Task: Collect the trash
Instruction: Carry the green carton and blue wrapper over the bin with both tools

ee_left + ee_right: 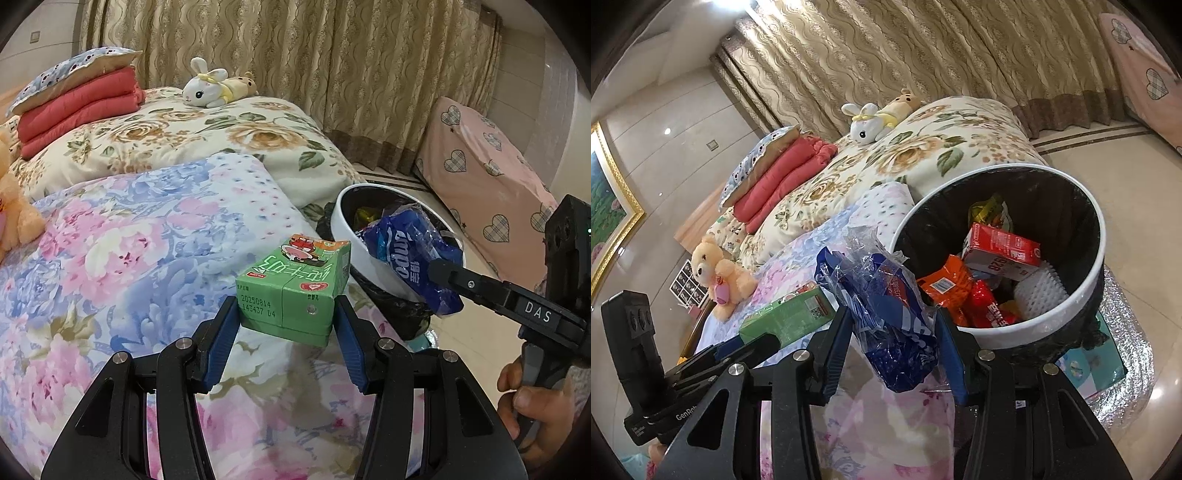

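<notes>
My left gripper (286, 314) is shut on a green milk carton (295, 288) and holds it over the floral quilt at the bed's edge; the carton also shows in the right wrist view (790, 314). My right gripper (894, 332) is shut on a crumpled blue plastic wrapper (886, 314) and holds it just beside the rim of the white trash bin (1027, 325). The bin has a black liner and holds several wrappers and a red carton (1001, 251). In the left wrist view the wrapper (406, 258) hangs over the bin's rim (343, 236).
The bed carries a floral quilt (129, 251), folded red blanket (77, 107), a pillow, a white rabbit toy (207, 86) and an orange teddy bear (716, 273). A pink heart-print cushion (487, 173) leans by the curtain. A shiny mat (1130, 350) lies under the bin.
</notes>
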Tool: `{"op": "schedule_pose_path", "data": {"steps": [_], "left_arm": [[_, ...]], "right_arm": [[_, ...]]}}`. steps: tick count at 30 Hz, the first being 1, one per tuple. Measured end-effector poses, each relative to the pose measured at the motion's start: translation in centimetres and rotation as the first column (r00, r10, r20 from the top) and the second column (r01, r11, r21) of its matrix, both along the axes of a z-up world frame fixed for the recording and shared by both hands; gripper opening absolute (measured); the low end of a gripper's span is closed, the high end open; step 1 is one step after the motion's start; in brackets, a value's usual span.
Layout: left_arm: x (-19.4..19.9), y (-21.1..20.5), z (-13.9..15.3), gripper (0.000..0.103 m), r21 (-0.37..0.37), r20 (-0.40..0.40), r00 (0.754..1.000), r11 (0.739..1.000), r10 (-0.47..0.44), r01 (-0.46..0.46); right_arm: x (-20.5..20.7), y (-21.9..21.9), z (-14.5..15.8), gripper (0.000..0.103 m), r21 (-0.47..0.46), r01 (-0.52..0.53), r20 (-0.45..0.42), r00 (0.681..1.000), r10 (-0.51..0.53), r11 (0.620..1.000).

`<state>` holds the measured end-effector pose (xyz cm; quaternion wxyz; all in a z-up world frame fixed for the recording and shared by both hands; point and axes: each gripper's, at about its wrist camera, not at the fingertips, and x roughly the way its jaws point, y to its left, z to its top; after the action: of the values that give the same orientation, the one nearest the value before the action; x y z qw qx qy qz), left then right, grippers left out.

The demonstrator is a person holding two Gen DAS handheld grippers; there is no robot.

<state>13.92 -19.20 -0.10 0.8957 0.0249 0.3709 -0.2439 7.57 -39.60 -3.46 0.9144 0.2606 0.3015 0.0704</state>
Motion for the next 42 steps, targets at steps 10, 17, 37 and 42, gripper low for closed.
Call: {"op": "schedule_pose_path", "data": {"steps": [10, 17, 37, 42], "left_arm": [[-0.2, -2.2, 0.8, 0.051, -0.002, 0.022, 0.999, 0.999, -0.048, 0.048], [0.0, -3.7, 1.5, 0.051, -0.008, 0.039, 0.997, 0.997, -0.073, 0.073], [0.9, -7.5, 2.0, 0.051, -0.022, 0.041, 0.992, 0.992, -0.122, 0.123], [1.1, -8.1, 1.9, 0.051, -0.020, 0.041, 0.991, 0.991, -0.130, 0.131]], "right_arm": [[-0.4, -1.7, 0.5, 0.047, 0.000, 0.032, 0.008, 0.999, -0.032, 0.999], [-0.5, -3.0, 0.8, 0.047, 0.002, 0.056, 0.013, 0.998, -0.056, 0.998], [-0.4, -6.0, 0.7, 0.047, -0.003, 0.112, 0.001, 0.994, -0.112, 0.994], [-0.2, -6.6, 0.6, 0.047, -0.012, 0.120, -0.006, 0.993, -0.120, 0.993]]}}
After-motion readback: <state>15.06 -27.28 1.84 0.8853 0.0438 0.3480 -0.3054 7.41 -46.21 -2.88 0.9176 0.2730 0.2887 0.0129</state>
